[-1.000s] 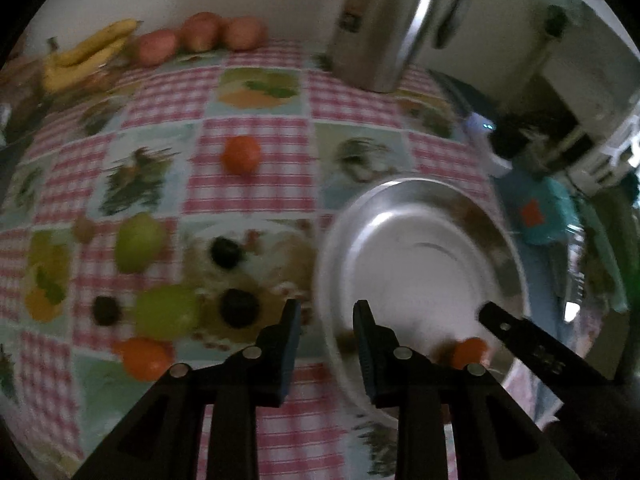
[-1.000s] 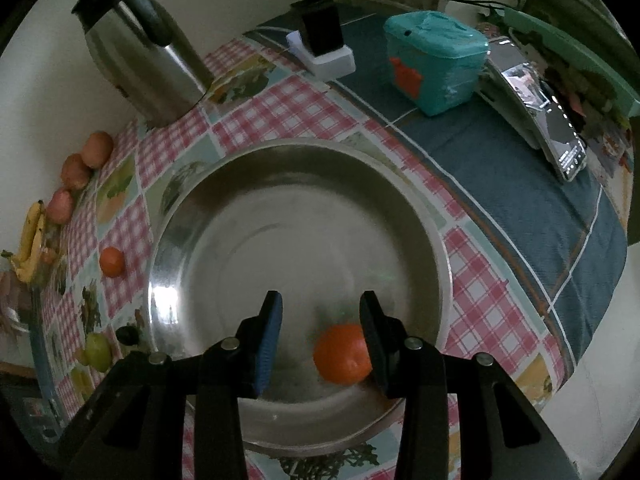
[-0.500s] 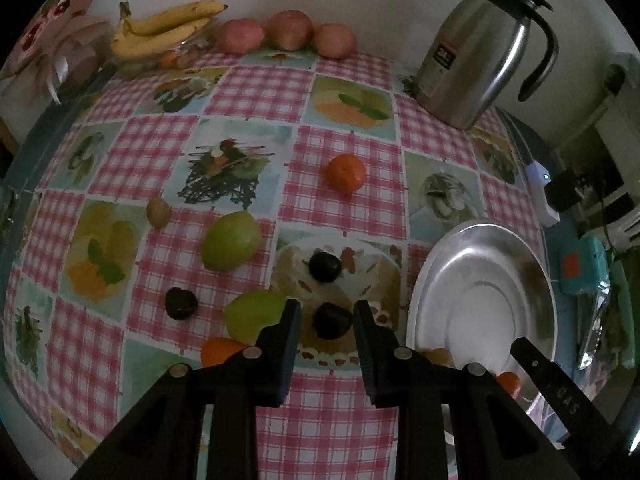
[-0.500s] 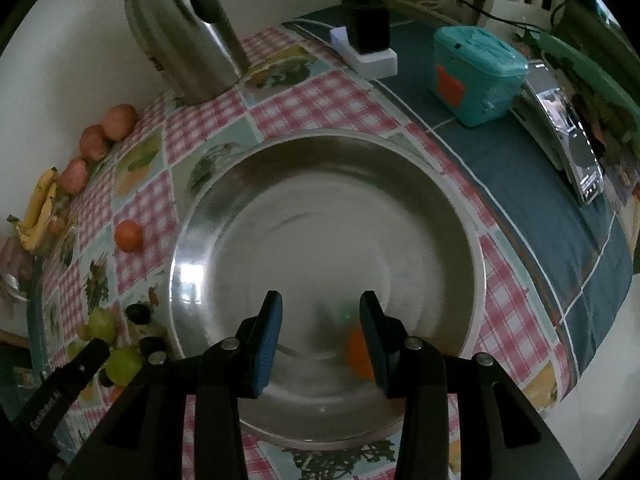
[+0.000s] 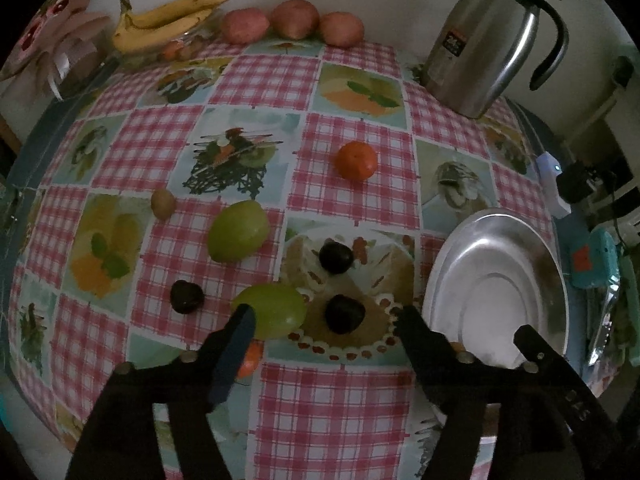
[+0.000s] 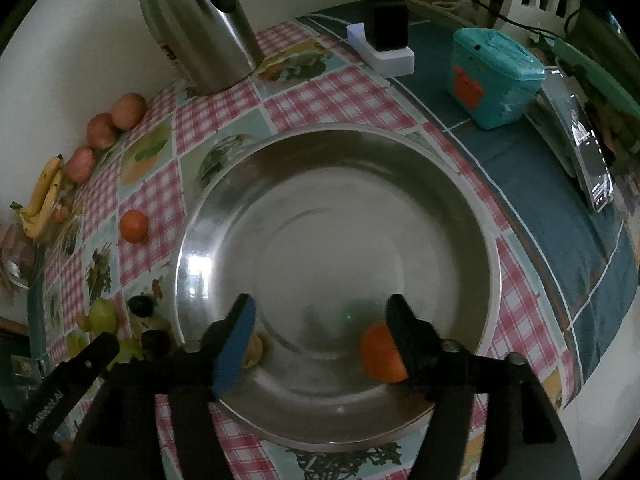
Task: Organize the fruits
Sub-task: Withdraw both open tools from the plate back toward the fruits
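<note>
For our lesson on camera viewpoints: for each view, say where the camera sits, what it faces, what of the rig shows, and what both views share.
Left wrist: on the left tool, open, above scattered fruit; the right tool's finger shows by the steel plate.
Right wrist: on the right tool, open over the plate, an orange inside; the left tool's finger shows at lower left.
Shared: plate, kettle, bananas.

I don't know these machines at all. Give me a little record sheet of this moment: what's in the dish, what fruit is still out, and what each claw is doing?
Dish: metal plate holding an orange and a small brownish fruit
Fruit still on cloth: orange, two green fruits, three dark plums, small kiwi
Left claw: open, empty, above a plum
Right claw: open, empty, over the plate
Back wall: bananas, three apples, steel jug
</note>
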Available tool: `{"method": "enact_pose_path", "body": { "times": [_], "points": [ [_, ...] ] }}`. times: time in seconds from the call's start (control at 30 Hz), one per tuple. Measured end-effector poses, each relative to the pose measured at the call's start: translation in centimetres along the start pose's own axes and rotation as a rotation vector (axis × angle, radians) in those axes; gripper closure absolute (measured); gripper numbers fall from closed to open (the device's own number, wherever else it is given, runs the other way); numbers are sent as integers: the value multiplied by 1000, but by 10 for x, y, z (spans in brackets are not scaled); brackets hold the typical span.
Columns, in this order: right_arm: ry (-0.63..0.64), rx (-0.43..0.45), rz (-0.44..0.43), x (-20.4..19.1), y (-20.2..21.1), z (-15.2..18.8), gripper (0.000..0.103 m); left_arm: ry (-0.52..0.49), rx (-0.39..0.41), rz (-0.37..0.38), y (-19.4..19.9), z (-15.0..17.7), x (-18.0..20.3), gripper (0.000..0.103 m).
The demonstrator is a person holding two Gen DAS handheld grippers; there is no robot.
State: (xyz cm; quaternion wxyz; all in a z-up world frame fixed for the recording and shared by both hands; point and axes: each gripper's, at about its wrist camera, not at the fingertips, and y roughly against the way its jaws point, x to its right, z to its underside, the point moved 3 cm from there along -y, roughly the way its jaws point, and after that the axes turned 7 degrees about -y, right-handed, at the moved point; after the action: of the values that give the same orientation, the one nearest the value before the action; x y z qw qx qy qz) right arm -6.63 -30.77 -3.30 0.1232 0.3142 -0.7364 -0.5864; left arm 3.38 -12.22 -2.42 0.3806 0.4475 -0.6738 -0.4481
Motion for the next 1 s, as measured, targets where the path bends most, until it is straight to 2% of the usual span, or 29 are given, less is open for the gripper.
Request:
{"method": "enact_pose_path", "body": {
  "times": [0.07,0.17,0.27,0.5,0.73,1.0],
  "points": [
    [6,11,-2,-1,1,0,22,2,0,-11,0,0,-2,10],
    [16,37,13,-1,1,-1,8,-14,11,-58,0,0,-3,0],
    [34,53,17,-2,1,-1,7,-36,30,-89,2,0,-4,0],
    [57,60,-20,-9,0,1,7,-27,54,-88,6,-2,-14,0],
    [75,54,-42,-15,-2,4,7,-56,89,-133,15,-6,-22,0],
    [103,64,-80,-32,4,6,7,-73,147,-143,30,-12,-38,0]
  ]
}}
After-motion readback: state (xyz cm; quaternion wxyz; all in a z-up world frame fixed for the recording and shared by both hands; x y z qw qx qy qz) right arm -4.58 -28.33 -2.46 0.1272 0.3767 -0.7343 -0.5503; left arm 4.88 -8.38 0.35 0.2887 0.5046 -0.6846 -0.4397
